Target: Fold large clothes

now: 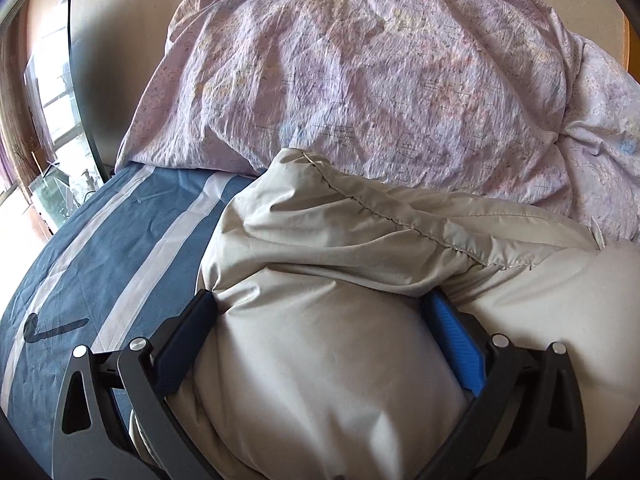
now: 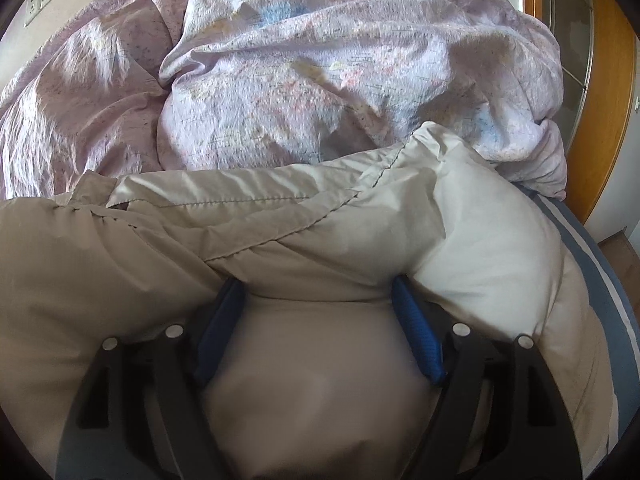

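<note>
Jacket [image 1: 320, 360], puffy smooth beige, bulging between both grippers' ribbed blue pads [image 1: 456, 344].

Both wrist cameras look close along their jaws over the beige jacket [image 1: 320, 280] toward the shared pink duvet [image 2: 300, 80].

Between the jaws of the left gripper [image 1: 320, 320] bulges smooth, faintly sheeny beige jacket [image 1: 320, 360] cloth. Its pads [image 1: 456, 344] are ribbed blue plastic. Beyond lie a crinkled matt quilt [image 1: 360, 80] and striped cotton sheet [image 1: 120, 240].
</note>
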{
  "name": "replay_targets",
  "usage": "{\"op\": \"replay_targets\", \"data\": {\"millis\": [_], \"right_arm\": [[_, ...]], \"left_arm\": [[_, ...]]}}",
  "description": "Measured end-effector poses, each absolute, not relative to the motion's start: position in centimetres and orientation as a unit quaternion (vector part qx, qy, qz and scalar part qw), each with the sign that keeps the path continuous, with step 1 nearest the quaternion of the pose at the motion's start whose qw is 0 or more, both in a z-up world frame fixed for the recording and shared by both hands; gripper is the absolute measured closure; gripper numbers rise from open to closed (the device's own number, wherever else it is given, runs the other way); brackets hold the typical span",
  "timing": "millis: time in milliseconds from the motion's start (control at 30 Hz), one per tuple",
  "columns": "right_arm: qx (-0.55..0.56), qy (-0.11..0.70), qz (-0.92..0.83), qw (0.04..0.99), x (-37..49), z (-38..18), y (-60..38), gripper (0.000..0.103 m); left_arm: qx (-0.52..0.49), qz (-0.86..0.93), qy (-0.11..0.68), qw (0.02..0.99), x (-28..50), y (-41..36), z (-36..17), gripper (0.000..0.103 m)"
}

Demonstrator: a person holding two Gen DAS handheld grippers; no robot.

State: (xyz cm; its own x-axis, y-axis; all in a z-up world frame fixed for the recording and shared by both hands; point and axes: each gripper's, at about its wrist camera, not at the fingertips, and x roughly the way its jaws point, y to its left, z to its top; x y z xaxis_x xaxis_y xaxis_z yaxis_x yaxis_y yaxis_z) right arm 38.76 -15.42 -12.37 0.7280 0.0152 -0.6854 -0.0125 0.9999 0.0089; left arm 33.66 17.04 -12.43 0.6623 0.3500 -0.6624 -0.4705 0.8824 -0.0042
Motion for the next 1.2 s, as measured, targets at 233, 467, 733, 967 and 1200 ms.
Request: {"op": "replay_targets", "data": {"millis": [233, 467, 733, 967, 1200], "right_arm": [[0.010, 0.358, 0.012, 0.933, 36.9, -10.7, -16.5, 0.027], [0.009, 0.331, -0.023, 0.943, 36.5, -9.1, -20.2, 0.026], [-0.002, 0.355, -0.037, 0.934, 37.9, -12.3, -20.9, 0.023], [0.013, 0.386, -0.030, 0.922, 39.2, -13.4, -21.5, 0.021], [0.001, 0.413, -0.033, 0.910, 40.6, -14.1, -21.4, 0.018]], "left_arm": [[-0.055, 0.230, 0.340, 0.910, 31.9, 16.2, -11.1, 0.001], [-0.043, 0.265, 0.314, 0.911, 30.7, 17.2, -9.6, 0.001], [-0.108, 0.262, 0.333, 0.899, 31.7, 20.4, -11.7, 0.001], [-0.161, 0.244, 0.354, 0.888, 32.8, 22.2, -13.2, 0.001], [-0.180, 0.241, 0.362, 0.882, 33.2, 22.8, -13.8, 0.001]]}}
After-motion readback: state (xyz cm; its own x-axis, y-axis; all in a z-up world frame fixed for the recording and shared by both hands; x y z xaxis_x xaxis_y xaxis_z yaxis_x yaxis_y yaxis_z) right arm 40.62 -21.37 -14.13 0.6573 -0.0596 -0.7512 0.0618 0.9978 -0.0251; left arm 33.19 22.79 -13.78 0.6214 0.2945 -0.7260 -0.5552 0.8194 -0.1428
